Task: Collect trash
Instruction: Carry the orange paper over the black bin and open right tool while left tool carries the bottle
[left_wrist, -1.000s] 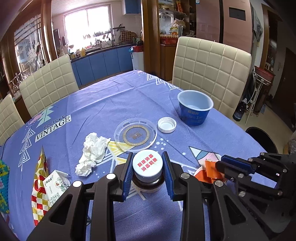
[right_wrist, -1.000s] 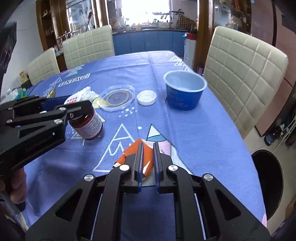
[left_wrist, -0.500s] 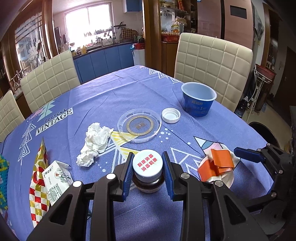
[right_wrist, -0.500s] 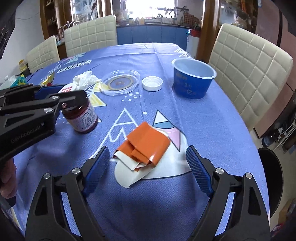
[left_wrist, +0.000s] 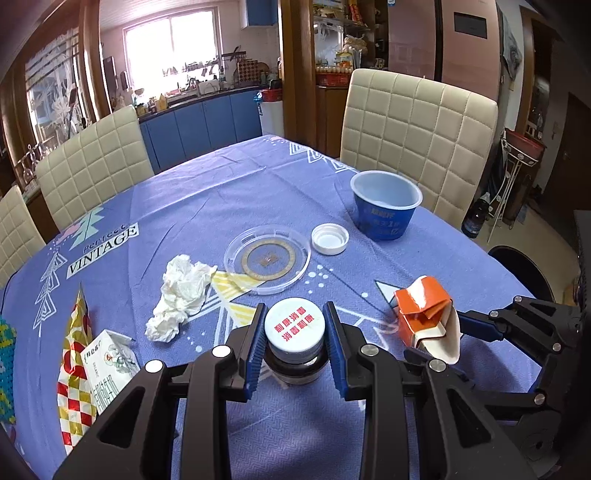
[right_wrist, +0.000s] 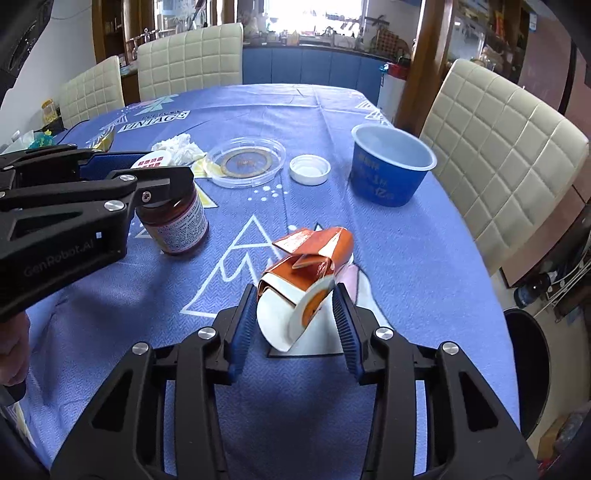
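Orange wrapper (right_wrist: 306, 273) seemingly between right gripper (right_wrist: 293, 321) jaws

right gripper (right_wrist: 293, 321) fingers pinch orange wrapper (right_wrist: 308, 273) | left gripper (right_wrist: 147, 173) clamps jar (right_wrist: 175, 225)

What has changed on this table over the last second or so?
The right gripper opened wide, then closed in around the orange-and-white wrapper, which now stands tilted up between its fingers instead of lying flat on the tablecloth. The left gripper stays clamped on the white-capped jar. The tissue, clear lid, white cap and blue cup have not moved.
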